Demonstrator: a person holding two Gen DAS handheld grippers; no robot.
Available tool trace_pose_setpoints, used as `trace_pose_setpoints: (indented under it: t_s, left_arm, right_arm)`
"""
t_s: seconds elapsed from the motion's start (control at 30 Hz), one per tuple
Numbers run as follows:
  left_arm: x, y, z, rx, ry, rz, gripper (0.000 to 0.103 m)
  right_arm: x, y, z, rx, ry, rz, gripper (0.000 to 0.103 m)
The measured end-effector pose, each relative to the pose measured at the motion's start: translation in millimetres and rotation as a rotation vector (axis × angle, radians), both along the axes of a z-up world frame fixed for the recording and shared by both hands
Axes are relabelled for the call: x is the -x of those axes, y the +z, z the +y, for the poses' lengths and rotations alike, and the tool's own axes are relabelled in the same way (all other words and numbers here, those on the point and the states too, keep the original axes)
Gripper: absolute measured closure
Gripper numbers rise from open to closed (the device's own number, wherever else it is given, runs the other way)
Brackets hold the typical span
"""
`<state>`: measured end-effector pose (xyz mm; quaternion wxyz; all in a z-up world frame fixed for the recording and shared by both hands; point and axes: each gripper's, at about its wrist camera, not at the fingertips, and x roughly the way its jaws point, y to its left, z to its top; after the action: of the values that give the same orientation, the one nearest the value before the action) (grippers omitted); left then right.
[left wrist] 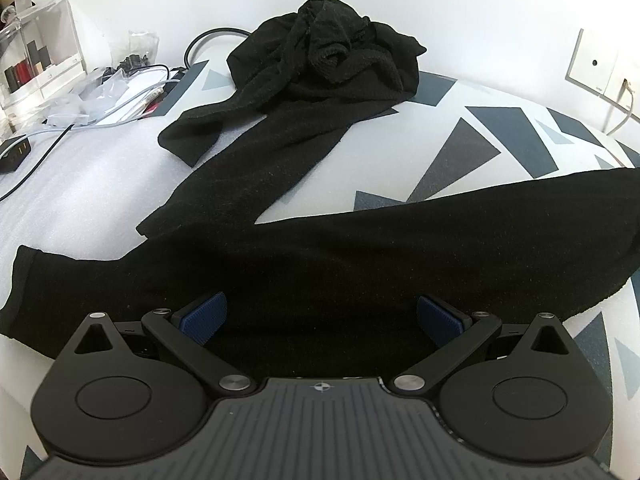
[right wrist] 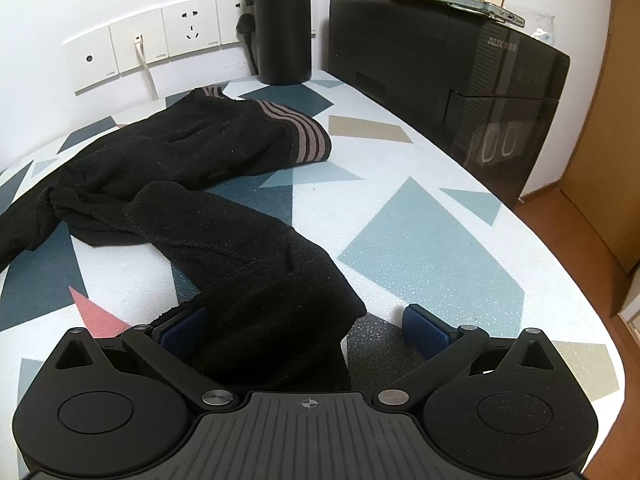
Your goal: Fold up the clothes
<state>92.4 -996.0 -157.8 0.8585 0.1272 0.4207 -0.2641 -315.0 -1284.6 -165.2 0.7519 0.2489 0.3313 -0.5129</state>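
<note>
left wrist view. the left gripper (left wrist: pixel 322 318) sits at 6 o'clock with its two blue pads (left wrist: pixel 204 317) spread wide apart, clamping nothing. a long black leg of the garment (left wrist: pixel 360 248) lies across the frame from 9 o'clock to 3 o'clock, passing directly between and under the pads; whether the pads touch the cloth cannot be told. a second black leg runs from the centre up toward 12 o'clock, where the rest of the cloth is bunched in a crumpled heap (left wrist: pixel 336 52) against the white wall. all of it rests on the table (left wrist: pixel 500 148), whose cover is white with grey and dark blue triangles. at 10 o'clock a clear plastic organiser (left wrist: pixel 40 48) stands beside loose cables (left wrist: pixel 120 108) and a small black charger (left wrist: pixel 14 154). at 2 o'clock wall sockets (left wrist: pixel 600 68) are visible.

right wrist view. the right gripper (right wrist: pixel 308 326) is at 6 o'clock, its jaws likewise wide apart and closed on nothing. a fold of the black garment (right wrist: pixel 256 276) lies over the left pad (right wrist: pixel 182 330) and fills much of the gap; the right pad (right wrist: pixel 426 328) stands clear of it above the bare table cover. the cloth trails to 10 o'clock, ending in a striped waistband (right wrist: pixel 298 132) near 12 o'clock. behind it stand a black bottle (right wrist: pixel 284 24), a row of wall outlets (right wrist: pixel 160 48) at 11 o'clock, and a black appliance (right wrist: pixel 460 80) at 1 o'clock.
</note>
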Motion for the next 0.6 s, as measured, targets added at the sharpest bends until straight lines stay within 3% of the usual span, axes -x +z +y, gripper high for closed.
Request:
trace_pose_setpoints:
  t_s: [0.6]
  left_arm:
    - [2.2,-1.4,0.8,0.012,0.013,-0.020,0.000]
  right_arm:
    - [-3.3,0.1,-0.5,-0.001,-0.013,0.006,0.001]
